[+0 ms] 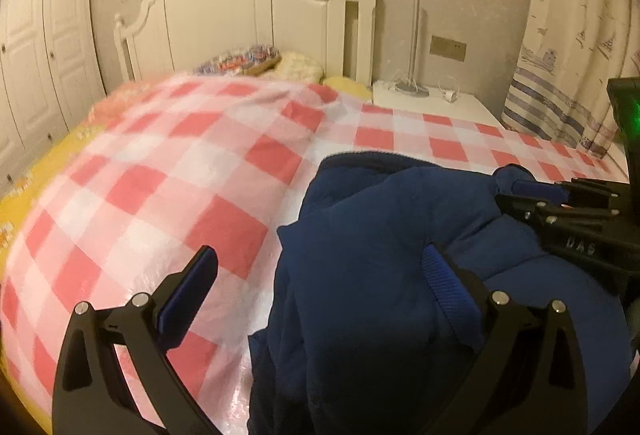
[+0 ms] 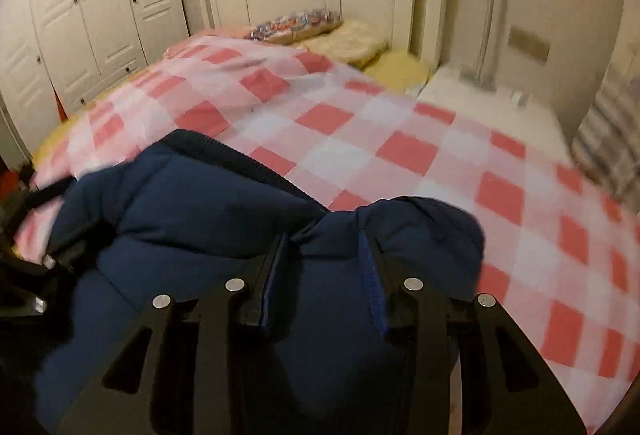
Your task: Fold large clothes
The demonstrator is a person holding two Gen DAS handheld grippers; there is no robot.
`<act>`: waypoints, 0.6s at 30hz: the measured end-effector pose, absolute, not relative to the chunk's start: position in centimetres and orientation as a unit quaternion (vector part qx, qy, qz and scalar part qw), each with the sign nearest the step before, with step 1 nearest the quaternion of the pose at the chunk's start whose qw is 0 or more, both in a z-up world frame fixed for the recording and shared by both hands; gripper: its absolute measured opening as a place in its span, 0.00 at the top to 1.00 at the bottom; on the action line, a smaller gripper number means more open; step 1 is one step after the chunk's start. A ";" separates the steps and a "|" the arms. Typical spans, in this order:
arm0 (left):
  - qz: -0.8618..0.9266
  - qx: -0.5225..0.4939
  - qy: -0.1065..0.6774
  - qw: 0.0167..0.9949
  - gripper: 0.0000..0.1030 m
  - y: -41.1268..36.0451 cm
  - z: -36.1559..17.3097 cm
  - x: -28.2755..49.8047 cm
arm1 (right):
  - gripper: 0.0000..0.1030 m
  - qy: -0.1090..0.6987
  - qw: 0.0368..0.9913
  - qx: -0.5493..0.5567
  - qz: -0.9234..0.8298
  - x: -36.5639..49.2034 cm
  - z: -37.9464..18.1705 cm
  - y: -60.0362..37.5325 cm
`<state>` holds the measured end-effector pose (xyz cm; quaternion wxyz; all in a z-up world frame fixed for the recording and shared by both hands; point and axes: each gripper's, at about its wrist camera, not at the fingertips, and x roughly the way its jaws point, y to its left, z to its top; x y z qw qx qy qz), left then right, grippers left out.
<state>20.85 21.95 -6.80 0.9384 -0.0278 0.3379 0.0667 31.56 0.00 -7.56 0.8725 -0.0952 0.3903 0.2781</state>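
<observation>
A navy padded jacket lies bunched on the bed, low and to the right in the left wrist view. My left gripper is open wide: its left finger hangs over bare bedspread, and its right finger rests against the jacket. My right gripper is shut on a thick fold of the jacket, which bulges up between and around its fingers. From the left wrist view, the right gripper reaches in from the right edge, pinching that fold. The left gripper shows dark at the left edge of the right wrist view.
A pink and white checked bedspread covers the bed. Pillows lie by the white headboard. A white nightstand with cables stands at the far right, next to a striped curtain. White wardrobe doors line the left wall.
</observation>
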 end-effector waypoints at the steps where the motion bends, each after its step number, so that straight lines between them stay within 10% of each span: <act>1: 0.060 -0.034 0.343 0.937 0.02 22.2 -6.9 21.0 | 0.63 0.388 0.872 -0.119 0.274 31.3 -7.4 0.5; 13: 0.071 -0.082 0.354 0.929 0.02 24.1 -7.5 21.1 | 0.63 0.308 0.919 -0.096 0.226 29.1 -2.0 -0.9; 18: 0.093 -0.078 0.342 0.932 0.02 23.9 -7.2 20.5 | 0.53 0.398 0.855 -0.187 0.274 29.3 -6.7 3.1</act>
